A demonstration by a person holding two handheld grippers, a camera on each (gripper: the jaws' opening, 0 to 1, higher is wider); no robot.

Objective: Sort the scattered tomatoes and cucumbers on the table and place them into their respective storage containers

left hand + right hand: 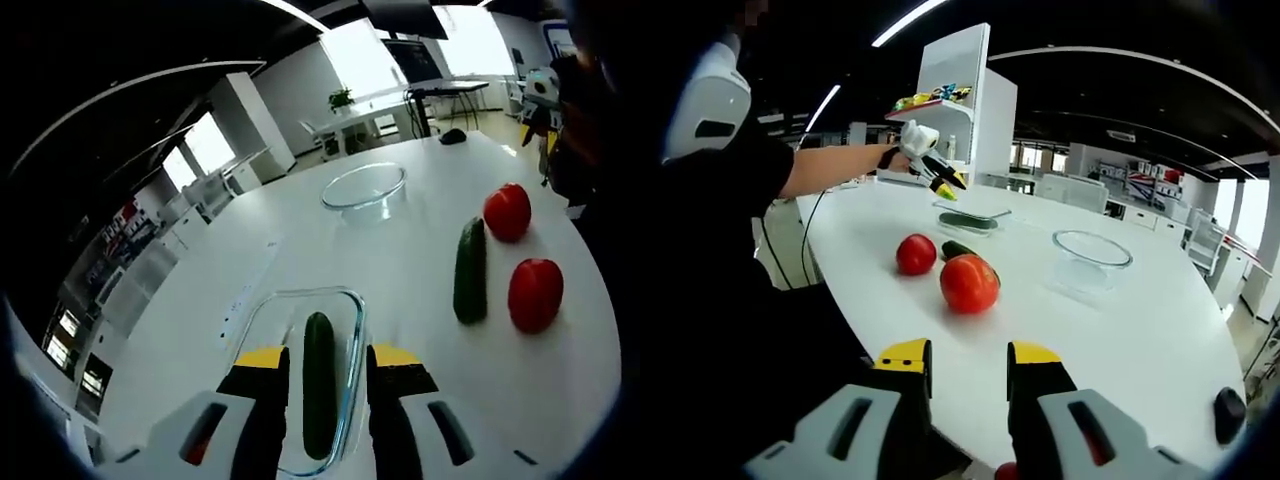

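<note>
My left gripper (325, 385) hangs with its fingers (264, 400) spread apart, nothing pinched between them. From the right gripper view, my left arm (835, 168) reaches straight out to the far left, gripper angled downward. My right gripper (967, 385) sits low and near, its fingers (1034, 385) parted and empty.

I'm looking out over a bright, open-plan room with a dark ceiling.

From the left gripper view I see large bright windows (345, 50) at the far wall, a white desk (370, 115) beneath them carrying a small green potted plant (341, 98), and white low cabinets (215, 190) along the side. In the right gripper view a tall white shelving unit (965, 95) stands behind the broad white rounded table (1140, 330), under long white ceiling light strips (905, 22).
</note>
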